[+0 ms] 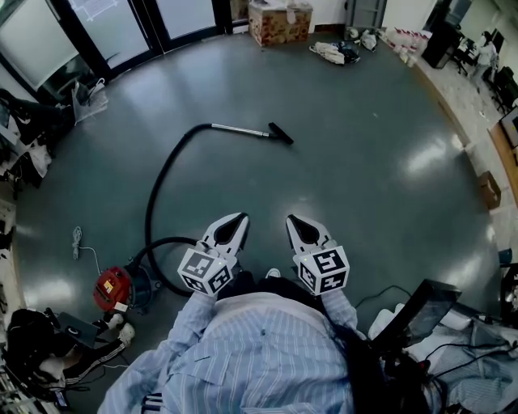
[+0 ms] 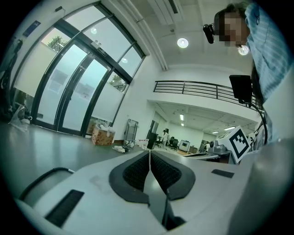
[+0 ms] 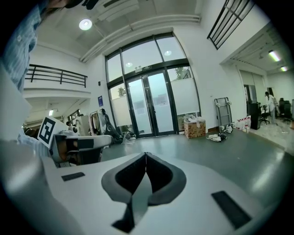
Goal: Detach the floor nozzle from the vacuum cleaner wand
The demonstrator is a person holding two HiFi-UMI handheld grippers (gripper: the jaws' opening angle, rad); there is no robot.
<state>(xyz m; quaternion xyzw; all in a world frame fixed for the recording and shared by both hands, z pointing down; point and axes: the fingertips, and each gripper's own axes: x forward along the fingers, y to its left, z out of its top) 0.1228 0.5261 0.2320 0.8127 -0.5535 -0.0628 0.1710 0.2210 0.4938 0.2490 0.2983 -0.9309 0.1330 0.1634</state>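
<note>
Closed, empty left tongs and right tongs hover well apart from floor nozzle, hose leftward.

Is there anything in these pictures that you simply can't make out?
- How the floor nozzle joins the wand: too small and distant in the head view; neither gripper view shows it.
- Print on the cardboard box: too small, head view.
- Hose's near loop: partly behind the left hand-held gripper, head view.

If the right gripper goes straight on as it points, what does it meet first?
Likely bare floor: the right gripper tilts down, nothing between it and the glass doors. The floor nozzle lies farther off; depth unclear.
</note>
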